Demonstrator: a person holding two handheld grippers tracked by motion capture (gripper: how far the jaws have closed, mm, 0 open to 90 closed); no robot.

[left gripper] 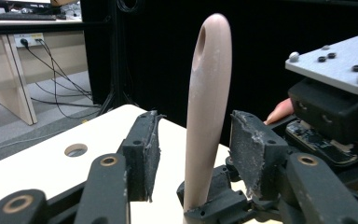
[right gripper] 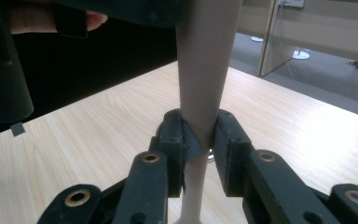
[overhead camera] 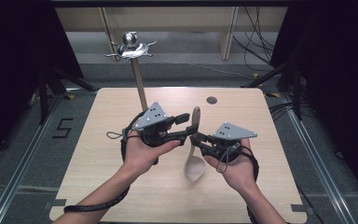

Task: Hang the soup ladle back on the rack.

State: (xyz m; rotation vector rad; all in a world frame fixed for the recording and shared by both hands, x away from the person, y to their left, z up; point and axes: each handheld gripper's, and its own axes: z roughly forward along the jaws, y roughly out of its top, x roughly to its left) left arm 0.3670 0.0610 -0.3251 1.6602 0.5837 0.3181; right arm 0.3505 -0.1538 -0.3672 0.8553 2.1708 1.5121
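A beige spoon [overhead camera: 194, 167] is held upright above the wooden table [overhead camera: 98, 163], bowl down and handle [overhead camera: 196, 114] up. My right gripper [overhead camera: 196, 139] is shut on its thin neck; in the right gripper view the pads [right gripper: 223, 135] pinch the spoon [right gripper: 205, 70] from both sides. My left gripper [overhead camera: 185, 128] comes in from the left and is open. In the left gripper view the spoon handle [left gripper: 205, 116] stands between its spread pads [left gripper: 249, 149], with a gap on the left side. The right gripper's body [left gripper: 335, 107] sits just beyond.
A wooden post topped by a metal ornament [overhead camera: 131, 48] rises at the table's far left edge. A round hole [overhead camera: 211, 100] sits in the tabletop at the back. Cables and dark stands lie on the floor around the table.
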